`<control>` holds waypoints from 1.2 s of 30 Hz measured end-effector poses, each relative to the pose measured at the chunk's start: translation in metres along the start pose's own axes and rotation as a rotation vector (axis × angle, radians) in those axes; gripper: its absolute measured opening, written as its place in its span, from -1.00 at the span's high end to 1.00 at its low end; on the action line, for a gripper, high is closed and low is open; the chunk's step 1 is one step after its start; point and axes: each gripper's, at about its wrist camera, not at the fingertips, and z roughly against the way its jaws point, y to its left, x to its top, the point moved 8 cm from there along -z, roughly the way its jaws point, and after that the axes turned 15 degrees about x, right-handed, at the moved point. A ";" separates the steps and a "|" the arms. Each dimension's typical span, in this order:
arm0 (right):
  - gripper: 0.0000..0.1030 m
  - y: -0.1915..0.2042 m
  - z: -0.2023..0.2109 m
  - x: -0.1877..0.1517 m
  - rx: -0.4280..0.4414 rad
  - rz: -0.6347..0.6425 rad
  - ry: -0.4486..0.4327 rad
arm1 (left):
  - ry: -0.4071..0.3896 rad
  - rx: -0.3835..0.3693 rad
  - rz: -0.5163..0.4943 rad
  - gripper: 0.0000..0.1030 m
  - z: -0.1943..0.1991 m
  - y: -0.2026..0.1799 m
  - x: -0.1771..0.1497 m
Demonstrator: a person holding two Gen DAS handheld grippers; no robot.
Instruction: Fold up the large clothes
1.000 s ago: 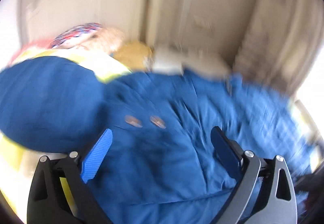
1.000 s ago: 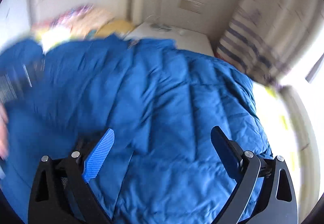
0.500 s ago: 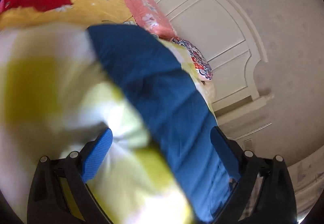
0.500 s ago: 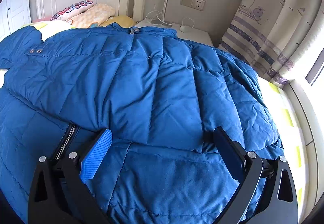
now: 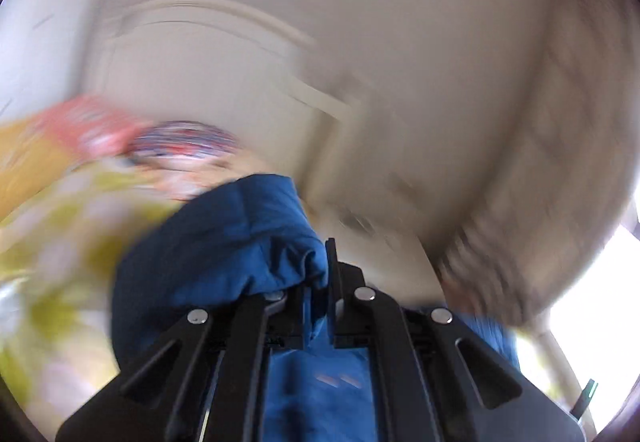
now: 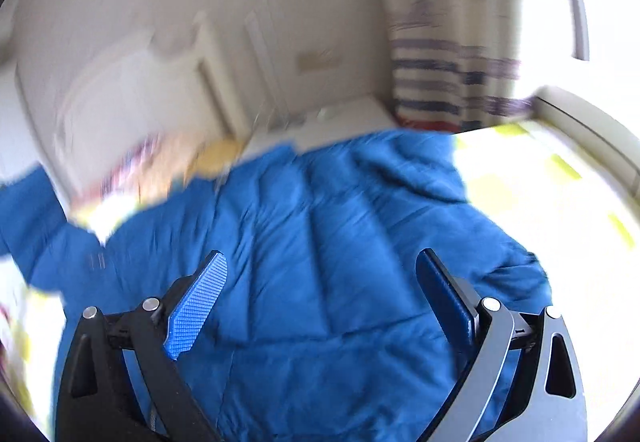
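Observation:
A big blue quilted jacket [image 6: 320,262] lies spread over the bed in the right wrist view. My right gripper [image 6: 320,294] hovers over its middle, open, nothing between the blue pads [image 6: 196,302]. One sleeve reaches out to the left edge of that view. In the blurred left wrist view my left gripper [image 5: 318,282] is shut on a bunched fold of the jacket's sleeve [image 5: 232,242], which bulges up and to the left of the jaws and is lifted off the bed.
The bed has a yellow and white checked sheet [image 6: 540,194]. Pillows [image 5: 176,146] lie at the white headboard [image 6: 132,94]. A white bedside table [image 6: 340,118] and a striped curtain [image 6: 452,82] stand at the back right, by a bright window.
My left gripper has shut on the blue sleeve and swung up towards the headboard. The right gripper stayed open and shifted over the jacket, its view rolling and blurring.

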 end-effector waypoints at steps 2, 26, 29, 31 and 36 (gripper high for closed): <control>-0.79 -0.017 0.009 0.006 -0.010 -0.056 -0.056 | 0.043 -0.012 -0.165 0.74 -0.018 -0.071 -0.039; -0.79 -0.032 0.008 -0.003 -0.031 -0.108 -0.039 | 0.340 0.222 -0.017 -0.63 -0.005 0.011 -0.139; -0.79 -0.028 0.006 -0.003 -0.046 -0.079 -0.032 | 0.425 0.285 -0.072 -0.53 -0.029 0.010 -0.166; -0.79 -0.027 0.006 -0.003 -0.049 -0.070 -0.034 | 0.442 0.299 -0.069 -0.53 -0.039 0.012 -0.174; -0.79 -0.005 0.009 0.000 -0.044 0.037 -0.055 | 0.430 0.302 -0.070 -0.59 -0.040 0.017 -0.174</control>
